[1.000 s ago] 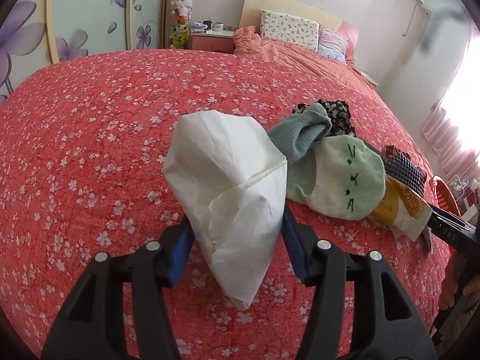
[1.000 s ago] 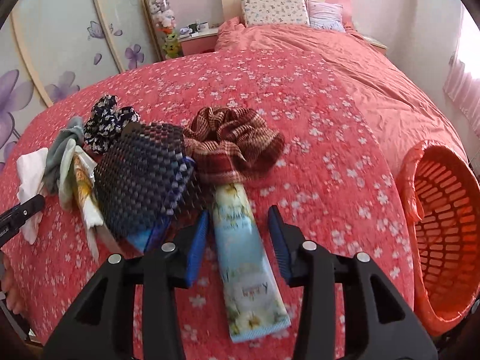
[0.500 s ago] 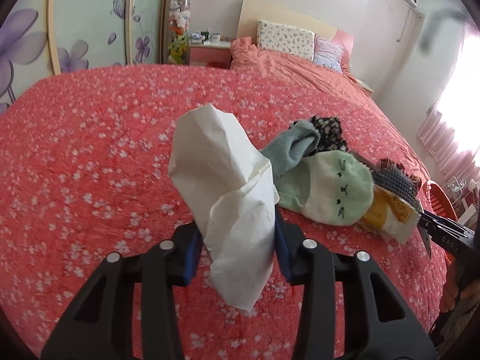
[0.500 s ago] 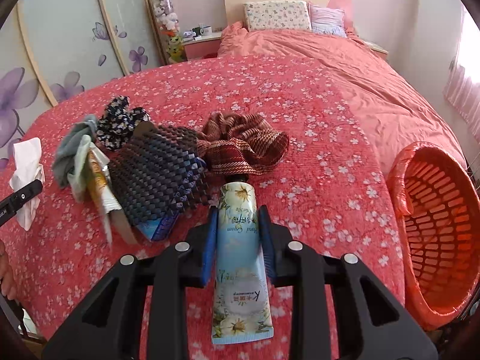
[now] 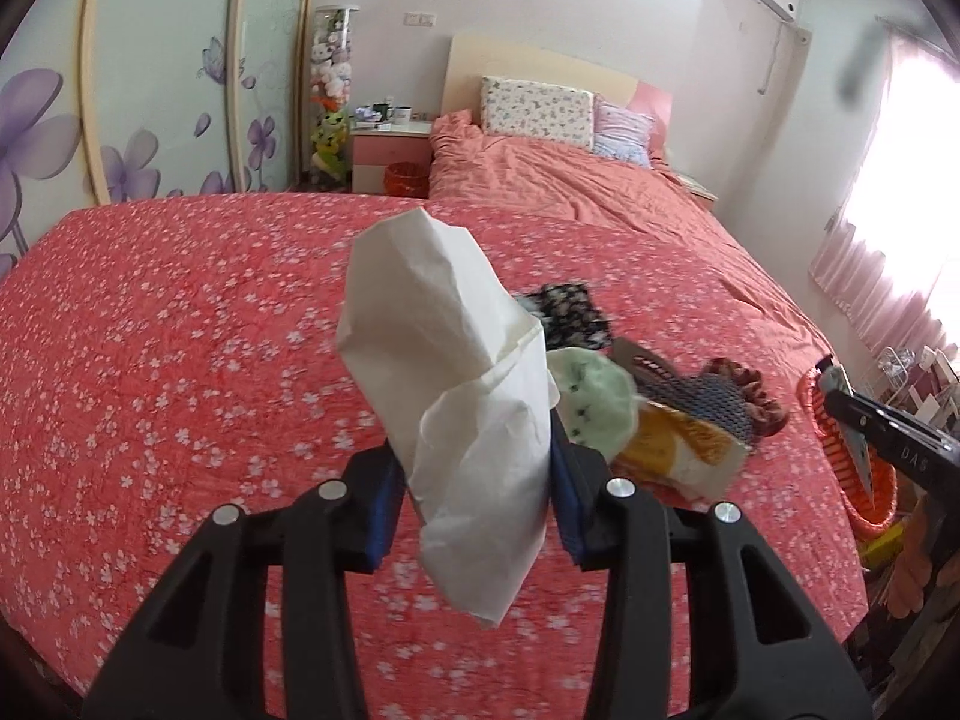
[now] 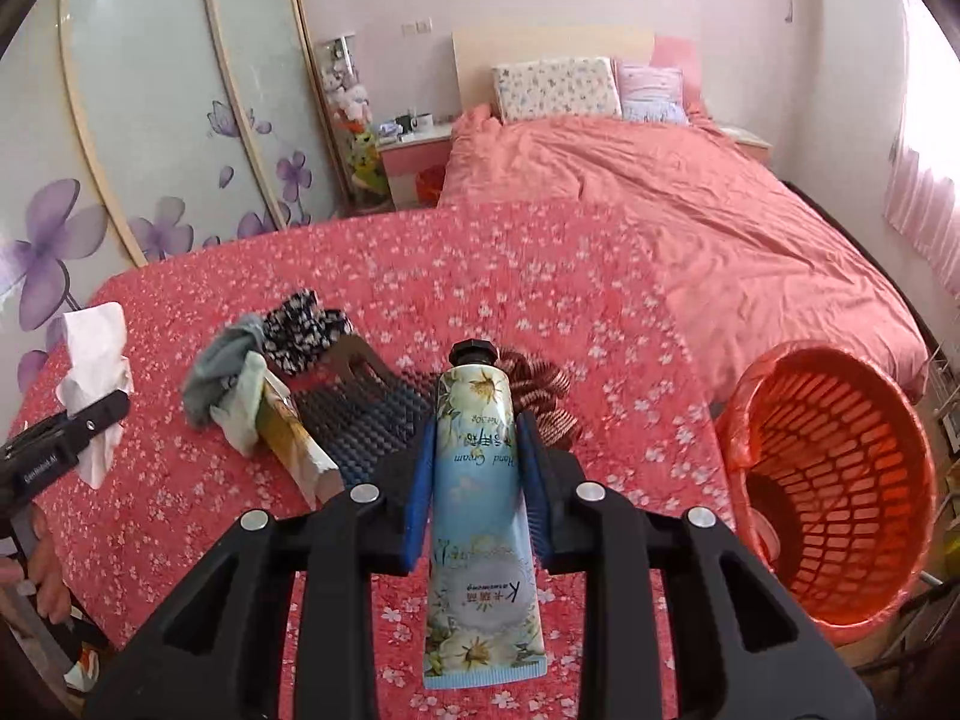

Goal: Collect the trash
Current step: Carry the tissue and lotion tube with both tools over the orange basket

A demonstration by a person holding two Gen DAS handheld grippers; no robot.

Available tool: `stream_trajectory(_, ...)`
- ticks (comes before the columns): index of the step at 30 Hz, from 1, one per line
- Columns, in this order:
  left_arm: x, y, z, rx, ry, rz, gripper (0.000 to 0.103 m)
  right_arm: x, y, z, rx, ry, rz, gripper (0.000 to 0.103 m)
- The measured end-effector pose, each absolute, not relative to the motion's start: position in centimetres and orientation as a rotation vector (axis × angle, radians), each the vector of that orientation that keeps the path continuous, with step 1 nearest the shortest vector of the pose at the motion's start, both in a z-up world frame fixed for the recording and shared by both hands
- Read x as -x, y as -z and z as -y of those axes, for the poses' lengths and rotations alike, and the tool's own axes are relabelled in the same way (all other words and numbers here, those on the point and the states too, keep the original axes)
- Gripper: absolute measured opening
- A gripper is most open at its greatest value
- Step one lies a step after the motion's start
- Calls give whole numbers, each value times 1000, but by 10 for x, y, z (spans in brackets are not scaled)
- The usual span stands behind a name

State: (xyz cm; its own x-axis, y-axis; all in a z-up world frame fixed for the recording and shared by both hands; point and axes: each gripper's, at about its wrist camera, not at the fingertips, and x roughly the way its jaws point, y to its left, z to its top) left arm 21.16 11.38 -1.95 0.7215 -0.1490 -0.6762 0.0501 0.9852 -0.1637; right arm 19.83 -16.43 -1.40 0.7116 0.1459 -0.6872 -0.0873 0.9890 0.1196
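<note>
From the left wrist, the left gripper (image 5: 474, 501) was raised above the bedspread (image 5: 180, 360), level and clamped on a white tissue (image 5: 456, 372) standing between its fingers. From the right wrist, the right gripper (image 6: 477, 480) gripped a tube (image 6: 480, 492), cap forward, above the bed beside the orange basket (image 6: 840, 480).
</note>
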Motion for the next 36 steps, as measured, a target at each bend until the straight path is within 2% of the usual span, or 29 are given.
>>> stream_trajectory(18, -208, -18, 22, 2, 361, -700, 42, -144, -18, 263, -168, 92, -620, 27)
stream_trajectory(36, -204, -4, 215, -139, 694, -698, 42, -132, 7, 378, -292, 298, -572, 27)
